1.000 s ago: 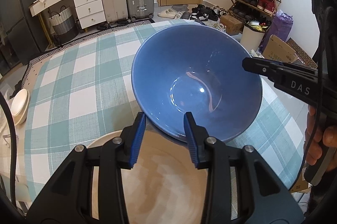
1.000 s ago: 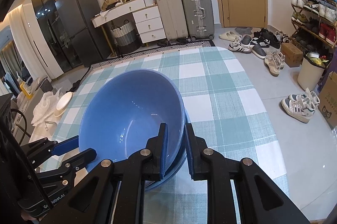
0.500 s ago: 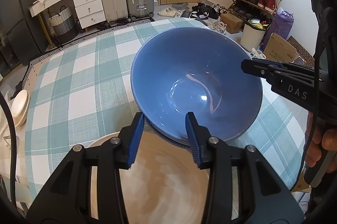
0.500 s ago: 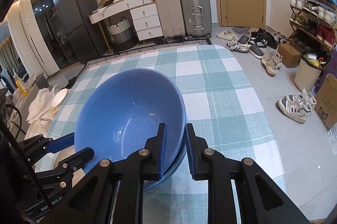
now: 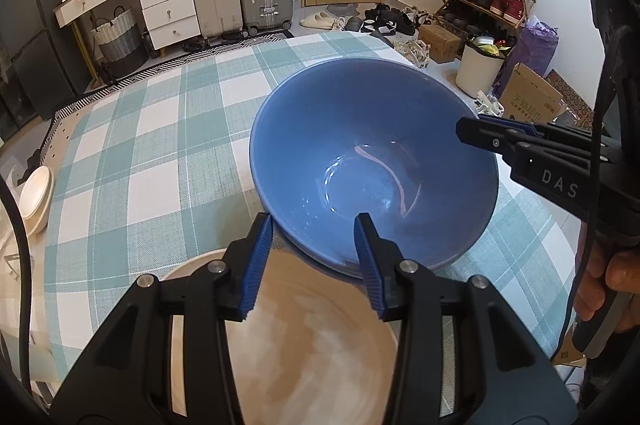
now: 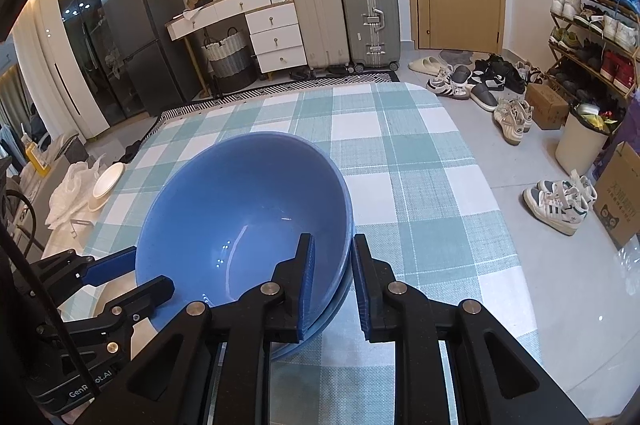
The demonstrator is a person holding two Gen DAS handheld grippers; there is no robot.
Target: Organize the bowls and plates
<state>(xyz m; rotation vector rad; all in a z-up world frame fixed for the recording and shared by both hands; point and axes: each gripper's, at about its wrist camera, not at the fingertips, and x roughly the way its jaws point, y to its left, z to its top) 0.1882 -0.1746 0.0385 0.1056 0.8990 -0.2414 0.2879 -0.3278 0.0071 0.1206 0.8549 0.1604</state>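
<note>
A large blue bowl (image 5: 372, 161) sits nested in a second blue bowl (image 6: 332, 309) on the checked tablecloth. In the right wrist view the top bowl (image 6: 240, 221) fills the middle. My right gripper (image 6: 332, 283) has its jaws either side of the bowls' near rim, closed on it; it also shows in the left wrist view (image 5: 480, 133) at the bowl's right rim. My left gripper (image 5: 314, 257) is open and empty, just in front of the bowls, above a cream plate (image 5: 312, 353). It also shows in the right wrist view (image 6: 132, 273).
The teal and white checked tablecloth (image 5: 160, 153) covers the table. A stack of small cream dishes (image 5: 36, 197) sits off the left edge, also seen in the right wrist view (image 6: 106, 181). Suitcases, drawers, shoes and boxes stand on the floor beyond.
The top blue bowl has come down level into the lower bowl. My left gripper has drawn back slightly and stays open. My right gripper's jaws have loosened a little on the rim.
</note>
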